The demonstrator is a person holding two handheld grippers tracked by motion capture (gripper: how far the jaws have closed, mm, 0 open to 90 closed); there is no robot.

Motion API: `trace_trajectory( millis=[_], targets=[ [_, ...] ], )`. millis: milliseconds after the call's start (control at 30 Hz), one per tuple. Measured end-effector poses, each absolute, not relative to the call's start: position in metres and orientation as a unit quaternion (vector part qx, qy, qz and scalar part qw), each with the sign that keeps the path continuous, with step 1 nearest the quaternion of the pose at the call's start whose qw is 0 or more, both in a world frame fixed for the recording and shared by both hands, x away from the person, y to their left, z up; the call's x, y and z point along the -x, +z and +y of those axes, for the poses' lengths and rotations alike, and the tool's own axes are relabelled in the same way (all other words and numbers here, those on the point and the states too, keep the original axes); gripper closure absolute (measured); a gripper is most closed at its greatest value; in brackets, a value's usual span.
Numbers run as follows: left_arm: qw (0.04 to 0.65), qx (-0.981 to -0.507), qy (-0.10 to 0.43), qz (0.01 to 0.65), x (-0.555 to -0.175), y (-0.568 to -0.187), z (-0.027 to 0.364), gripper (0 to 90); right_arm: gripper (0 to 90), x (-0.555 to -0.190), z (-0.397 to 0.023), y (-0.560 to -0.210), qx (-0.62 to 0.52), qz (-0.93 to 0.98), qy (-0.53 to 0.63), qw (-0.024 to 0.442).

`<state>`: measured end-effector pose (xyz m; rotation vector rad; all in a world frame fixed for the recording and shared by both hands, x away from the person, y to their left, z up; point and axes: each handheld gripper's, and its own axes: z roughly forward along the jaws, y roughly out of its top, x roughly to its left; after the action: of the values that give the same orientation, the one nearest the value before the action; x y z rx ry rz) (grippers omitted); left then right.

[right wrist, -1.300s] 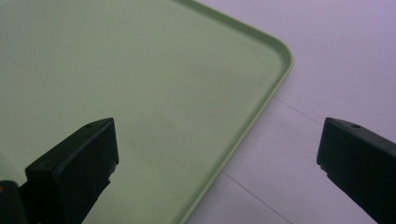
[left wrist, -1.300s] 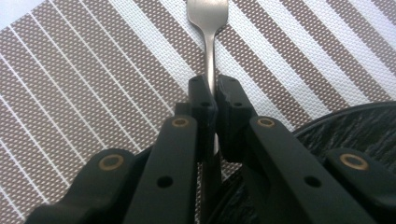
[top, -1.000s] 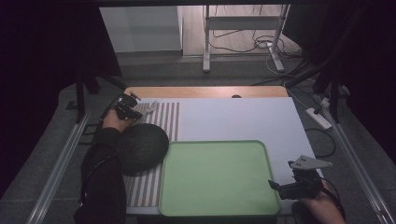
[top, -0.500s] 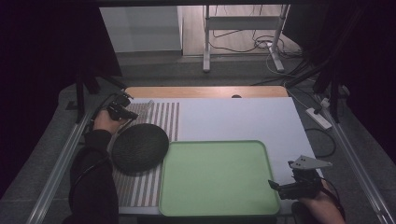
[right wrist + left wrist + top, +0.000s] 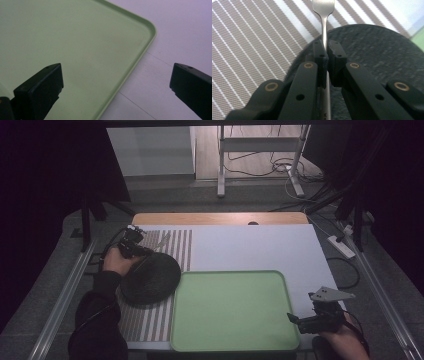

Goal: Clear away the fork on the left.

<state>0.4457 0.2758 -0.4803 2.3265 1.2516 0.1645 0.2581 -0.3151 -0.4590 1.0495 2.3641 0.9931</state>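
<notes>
My left gripper (image 5: 325, 46) is shut on the thin handle of a silver utensil (image 5: 323, 22), whose head runs off the top edge of the left gripper view. It hovers over the rim of a dark round plate (image 5: 374, 50) that lies on a striped placemat (image 5: 249, 37). From above, the left gripper (image 5: 137, 247) is at the plate's (image 5: 150, 279) far left edge, and the utensil (image 5: 162, 240) points away over the mat (image 5: 182, 242). My right gripper (image 5: 117, 72) is open over the near right corner of an empty green tray (image 5: 62, 32), holding nothing. From above it (image 5: 300, 320) sits at the tray's (image 5: 235, 310) right edge.
A white tabletop (image 5: 260, 245) stretches behind and right of the tray, with a wooden strip (image 5: 220, 218) along its far edge. Metal rails (image 5: 60, 305) flank the table. A power strip (image 5: 341, 246) and cables lie on the floor at right.
The left hand and gripper have shifted a little left and toward the near side, and the forearm has swung off the plate. Plate, tray and right gripper have stayed put.
</notes>
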Motion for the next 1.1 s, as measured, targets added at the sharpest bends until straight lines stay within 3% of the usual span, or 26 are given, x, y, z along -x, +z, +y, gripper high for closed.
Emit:
trace_trajectory(
  millis=[1100],
  targets=[
    [0.266, -0.850, 0.038, 0.452, -0.357, -0.473, 0.229, 84.9, 0.0, -0.257, -0.314, -0.459, -0.364, 0.843, 0.350, 0.188]
  ],
)
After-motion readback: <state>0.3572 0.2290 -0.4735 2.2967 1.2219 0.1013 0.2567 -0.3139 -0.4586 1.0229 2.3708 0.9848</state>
